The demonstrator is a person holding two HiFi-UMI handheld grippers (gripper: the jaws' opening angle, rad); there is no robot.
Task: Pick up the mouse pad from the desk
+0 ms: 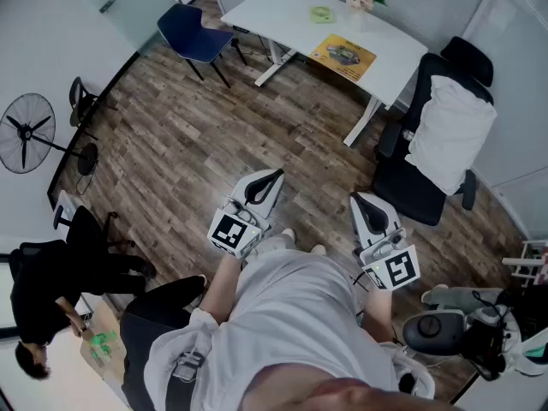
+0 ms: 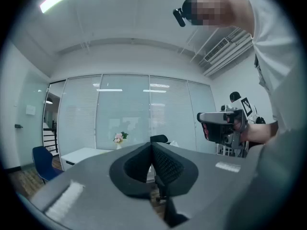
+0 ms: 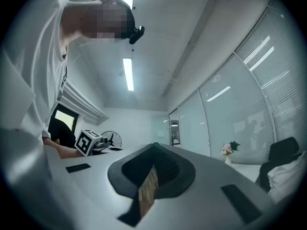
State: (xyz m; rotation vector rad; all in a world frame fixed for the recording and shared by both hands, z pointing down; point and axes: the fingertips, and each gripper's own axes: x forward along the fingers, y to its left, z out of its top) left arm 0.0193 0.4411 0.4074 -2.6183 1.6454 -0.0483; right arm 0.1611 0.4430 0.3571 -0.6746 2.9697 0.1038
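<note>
Because the yellow mouse pad (image 1: 342, 56) lies flat on the white tabletop (image 1: 274, 7) at the far side of the room, well apart from the person, the likely trouble lies in the approach and the grasp. The left hand-held gripper (image 1: 269, 183) and the right hand-held gripper (image 1: 366, 204) are both close to the body over the wooden floor (image 1: 171, 144), each with its jaws closed together and nothing between them. If either reaches the pad like that, it will probably only push the pad along, so the jaws must part first. A thin, flat pad offers little edge to pinch, and a closing jaw may skid over it or drag it off the near edge. The black office chair (image 1: 402, 187) with its white pillow (image 1: 449, 131) stands just right of the tabletop and could catch an arm. A grey shape shows on the pad. I cannot tell whether it is print or a loose object, and a loose object would slide off as the pad lifts.
</note>
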